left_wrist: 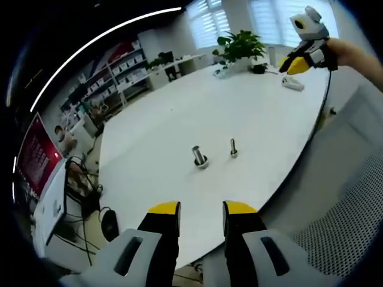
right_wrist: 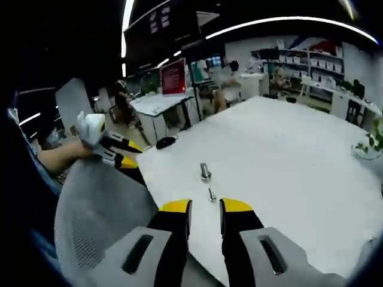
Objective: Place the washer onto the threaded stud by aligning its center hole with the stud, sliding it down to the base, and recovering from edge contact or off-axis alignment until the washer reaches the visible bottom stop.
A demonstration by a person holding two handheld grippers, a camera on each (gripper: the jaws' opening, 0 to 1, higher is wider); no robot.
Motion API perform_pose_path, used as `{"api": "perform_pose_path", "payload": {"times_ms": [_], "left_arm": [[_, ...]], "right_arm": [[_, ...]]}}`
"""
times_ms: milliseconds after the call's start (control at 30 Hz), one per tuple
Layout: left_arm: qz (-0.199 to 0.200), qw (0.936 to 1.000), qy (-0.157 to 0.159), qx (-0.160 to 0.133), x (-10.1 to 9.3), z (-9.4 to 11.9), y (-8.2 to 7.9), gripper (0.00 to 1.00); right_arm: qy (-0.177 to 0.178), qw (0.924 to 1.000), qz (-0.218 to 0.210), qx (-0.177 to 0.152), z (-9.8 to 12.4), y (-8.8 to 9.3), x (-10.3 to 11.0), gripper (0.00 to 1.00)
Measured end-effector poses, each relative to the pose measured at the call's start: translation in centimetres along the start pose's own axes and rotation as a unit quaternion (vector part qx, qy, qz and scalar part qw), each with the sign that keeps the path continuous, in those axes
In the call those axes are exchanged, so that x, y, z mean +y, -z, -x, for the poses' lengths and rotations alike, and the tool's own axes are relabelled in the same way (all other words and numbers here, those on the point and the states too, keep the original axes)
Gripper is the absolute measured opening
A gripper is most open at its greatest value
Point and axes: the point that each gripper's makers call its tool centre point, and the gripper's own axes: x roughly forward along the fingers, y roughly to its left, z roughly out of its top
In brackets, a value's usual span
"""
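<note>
Two small metal parts stand upright on the white table (left_wrist: 179,113). The thicker is a threaded stud (left_wrist: 199,155) (right_wrist: 205,171) with a wider ring at its foot; I cannot tell whether that ring is the washer. Beside it stands a thinner bolt (left_wrist: 233,147) (right_wrist: 211,194). My left gripper (left_wrist: 201,210) hangs open off the table's near edge, well short of both parts, nothing between its yellow tips. My right gripper (right_wrist: 205,208) is open too, just short of the bolt. The right gripper (left_wrist: 304,58) shows high at the far side, and the left gripper (right_wrist: 114,149) shows beside the table's edge, each held by a hand.
A grey mesh chair (left_wrist: 353,203) (right_wrist: 90,221) stands against the table's edge. A potted plant (left_wrist: 239,45) and a small white object (left_wrist: 293,84) sit at the table's far end. Shelves, desks and a red screen (left_wrist: 36,155) (right_wrist: 173,76) lie beyond.
</note>
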Motion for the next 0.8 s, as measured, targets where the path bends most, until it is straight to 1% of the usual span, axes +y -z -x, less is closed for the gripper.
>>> {"api": "perform_pose_path", "payload": {"times_ms": [33, 133, 167, 200, 267, 300, 333, 367, 400, 433, 467, 500, 567, 633, 667, 733, 800], "left_arm": [[0.003, 1.0000, -0.007, -0.005, 0.3, 0.2, -0.1, 0.26], [0.014, 0.9996, -0.024, -0.006, 0.9, 0.4, 0.0, 0.26], [0.018, 0.9994, -0.029, -0.008, 1.1, 0.6, -0.1, 0.26], [0.020, 0.9991, -0.033, -0.016, 1.3, 0.7, -0.3, 0.26], [0.030, 0.9982, -0.044, -0.028, 1.8, 1.0, -0.7, 0.26], [0.035, 0.9977, -0.050, -0.031, 2.1, 1.0, -0.8, 0.26], [0.040, 0.9971, -0.055, -0.034, 2.3, 1.1, -0.8, 0.26], [0.040, 0.9971, -0.055, -0.033, 2.3, 1.2, -0.7, 0.26], [0.040, 0.9970, -0.058, -0.033, 2.4, 1.2, -0.7, 0.26], [0.040, 0.9967, -0.062, -0.034, 2.5, 1.2, -0.8, 0.27], [0.041, 0.9963, -0.067, -0.036, 2.6, 1.3, -0.8, 0.27], [0.047, 0.9956, -0.072, -0.037, 2.8, 1.4, -0.8, 0.27], [0.063, 0.9940, -0.077, -0.045, 3.1, 1.6, -0.9, 0.27], [0.097, 0.9899, -0.085, -0.059, 3.6, 1.9, -0.8, 0.27], [0.115, 0.9874, -0.086, -0.068, 3.8, 2.1, -0.8, 0.27], [0.145, 0.9830, -0.083, -0.076, 4.0, 2.3, -0.5, 0.27], [0.171, 0.9791, -0.081, -0.074, 4.0, 2.3, 0.0, 0.27]], "right_arm": [[0.003, 0.9999, -0.007, -0.008, 0.6, 0.1, 0.2, 0.21], [0.010, 0.9997, -0.010, -0.020, 2.2, 0.9, 0.7, 0.23], [0.016, 0.9993, -0.014, -0.030, 2.8, 1.2, 0.8, 0.24], [0.020, 0.9989, -0.019, -0.038, 3.1, 1.3, 0.9, 0.25], [0.016, 0.9981, -0.029, -0.053, 3.8, 1.8, 1.6, 0.26], [0.023, 0.9974, -0.030, -0.061, 4.1, 2.0, 1.7, 0.26], [0.032, 0.9972, -0.022, -0.064, 4.2, 2.2, 1.6, 0.27], [0.064, 0.9947, -0.018, -0.079, 4.5, 2.2, 1.0, 0.27], [0.076, 0.9929, -0.017, -0.090, 4.6, 2.2, 0.9, 0.28], [0.072, 0.9937, -0.008, -0.085, 4.4, 2.4, 1.4, 0.31], [0.072, 0.9943, -0.009, -0.078, 4.3, 2.7, 1.5, 0.34], [0.083, 0.9937, 0.003, -0.075, 4.2, 3.0, 1.6, 0.36], [0.083, 0.9934, 0.009, -0.079, 4.1, 3.1, 1.5, 0.36], [0.076, 0.9939, 0.000, -0.080, 3.8, 3.5, 1.9, 0.36], [0.070, 0.9948, -0.004, -0.075, 3.4, 4.0, 2.2, 0.36], [0.064, 0.9963, -0.004, -0.057, 2.9, 5.0, 2.8, 0.36], [0.058, 0.9971, -0.012, -0.048, 2.6, 5.5, 3.4, 0.36]]}}
